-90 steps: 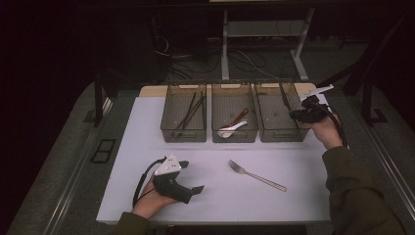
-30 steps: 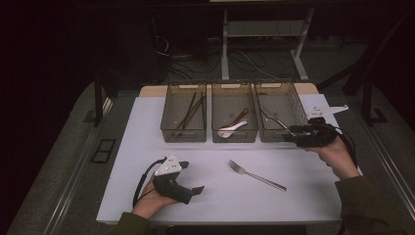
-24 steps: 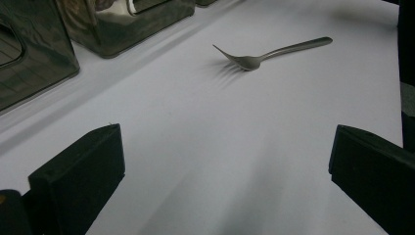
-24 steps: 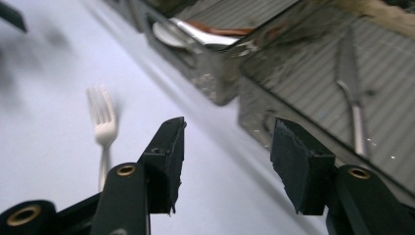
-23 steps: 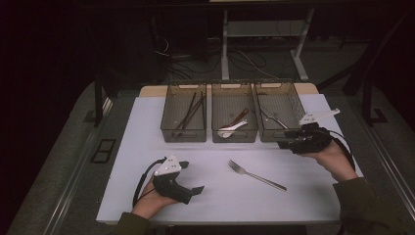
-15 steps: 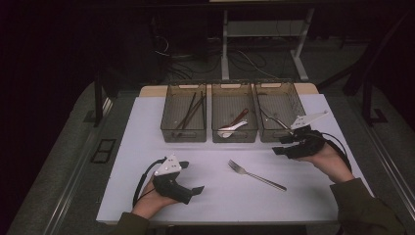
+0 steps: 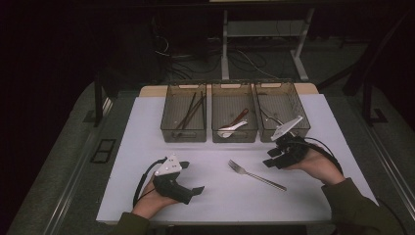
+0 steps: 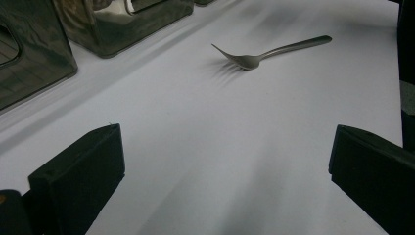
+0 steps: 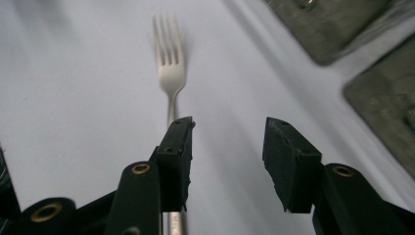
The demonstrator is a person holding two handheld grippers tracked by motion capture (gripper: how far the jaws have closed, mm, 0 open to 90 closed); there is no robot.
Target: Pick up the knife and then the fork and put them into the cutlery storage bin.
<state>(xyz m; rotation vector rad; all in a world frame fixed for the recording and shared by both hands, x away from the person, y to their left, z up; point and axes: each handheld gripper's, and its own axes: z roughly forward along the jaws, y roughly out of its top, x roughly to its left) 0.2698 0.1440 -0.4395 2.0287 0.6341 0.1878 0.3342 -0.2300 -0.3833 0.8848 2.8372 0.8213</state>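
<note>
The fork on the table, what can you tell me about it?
The fork looks like plain silvery metal, with four tines and a slim handle. It lies flat on the white table, in front of three bins, its tines toward the left and its handle running toward the person's right hand. Nothing grips it: the right gripper hovers over its handle with its jaws apart, having just narrowed.

A lab-style recording setup, this, and dimly lit. A table [image 7: 147, 196] covered in a plain white sheet stands in a dark room. Behind the table, loose cables [image 7: 254, 61] sprawl over the grey floor around a white metal stand [image 7: 266, 29]. At the table's far edge, three clear sorting bins [image 7: 234, 120] sit in a tidy row. Black frame legs [image 7: 367, 93] flank the table's sides.
</note>
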